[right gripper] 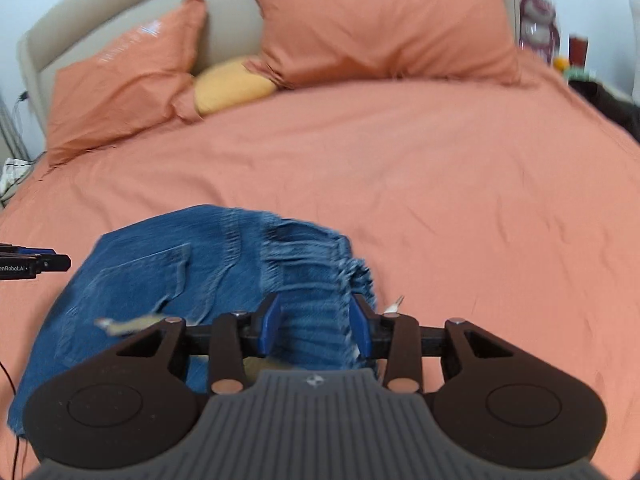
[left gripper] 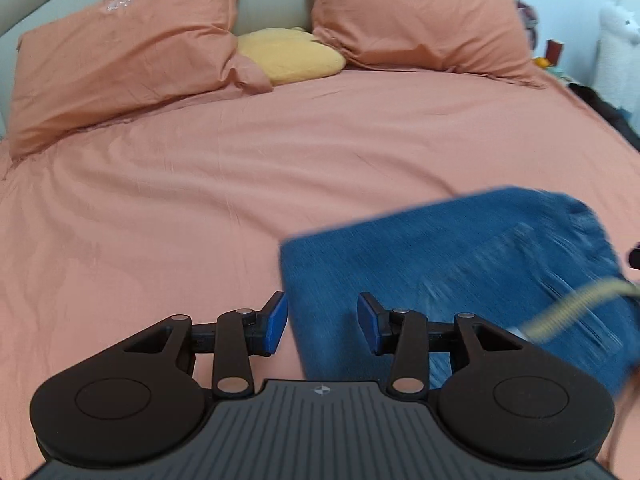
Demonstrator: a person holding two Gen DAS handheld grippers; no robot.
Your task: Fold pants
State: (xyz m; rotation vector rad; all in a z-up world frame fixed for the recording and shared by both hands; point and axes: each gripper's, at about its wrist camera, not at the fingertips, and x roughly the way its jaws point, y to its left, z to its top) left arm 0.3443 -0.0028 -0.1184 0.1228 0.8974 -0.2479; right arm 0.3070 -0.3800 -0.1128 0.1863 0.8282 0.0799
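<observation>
Blue denim pants (left gripper: 460, 264) lie folded on the orange bed sheet (left gripper: 200, 200). My left gripper (left gripper: 322, 322) is open and empty, hovering over the pants' left edge. In the right wrist view the pants (right gripper: 192, 276) show a back pocket and gathered elastic waistband. My right gripper (right gripper: 316, 326) is open, with the waistband fabric lying between its blue pads (right gripper: 270, 328); the pads stand apart and do not pinch it. A pale drawstring (left gripper: 576, 308) lies across the pants. The left gripper's tip (right gripper: 36, 266) shows at the left edge of the right wrist view.
Two orange pillows (left gripper: 120, 60) (left gripper: 420, 20) and a yellow cushion (left gripper: 292, 56) lean on the beige headboard (right gripper: 224, 24). A nightstand with small items (right gripper: 560, 56) stands at the far right. Cables (right gripper: 12, 168) hang by the bed's left side.
</observation>
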